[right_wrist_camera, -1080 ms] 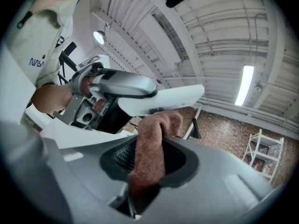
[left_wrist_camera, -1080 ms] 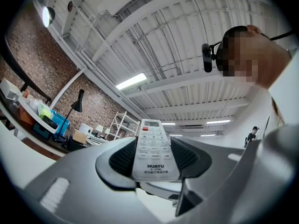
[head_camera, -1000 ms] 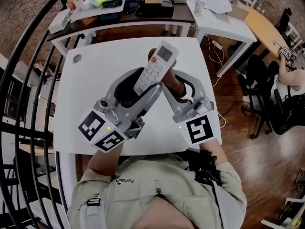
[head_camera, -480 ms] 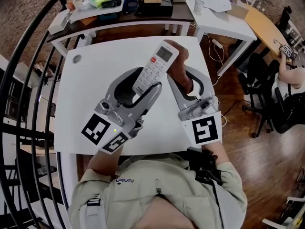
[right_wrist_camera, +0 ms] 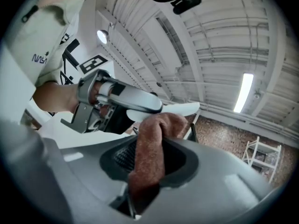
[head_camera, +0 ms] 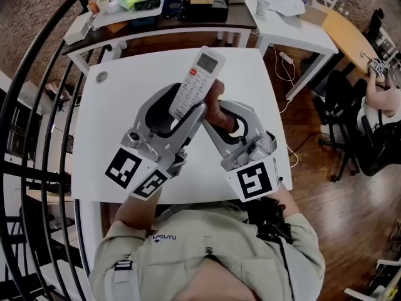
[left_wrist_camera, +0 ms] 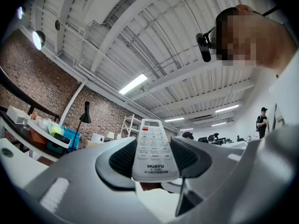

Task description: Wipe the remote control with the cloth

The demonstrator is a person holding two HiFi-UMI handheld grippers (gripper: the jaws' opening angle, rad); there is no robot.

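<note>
In the head view a white remote control (head_camera: 193, 81) is held above the white table (head_camera: 116, 127), its screen end pointing away from me. My left gripper (head_camera: 182, 110) is shut on its lower half, and in the left gripper view the remote (left_wrist_camera: 151, 149) stands between both pads. My right gripper (head_camera: 215, 113) is shut on a brown cloth (head_camera: 217, 100), which presses against the remote's right side and back. In the right gripper view the cloth (right_wrist_camera: 152, 148) bulges out of the jaws and touches the remote's underside (right_wrist_camera: 174, 110).
A small grey disc (head_camera: 101, 77) lies at the table's far left corner. Behind it a dark table (head_camera: 188, 24) carries a blue bin, boxes and trays. Another white table (head_camera: 294, 27) and office chairs (head_camera: 351, 124) stand to the right. A black railing (head_camera: 31, 105) runs along the left.
The right gripper slid the cloth up along the remote's right side, then back down and left toward the left gripper. The remote shifted slightly left and stayed gripped.
</note>
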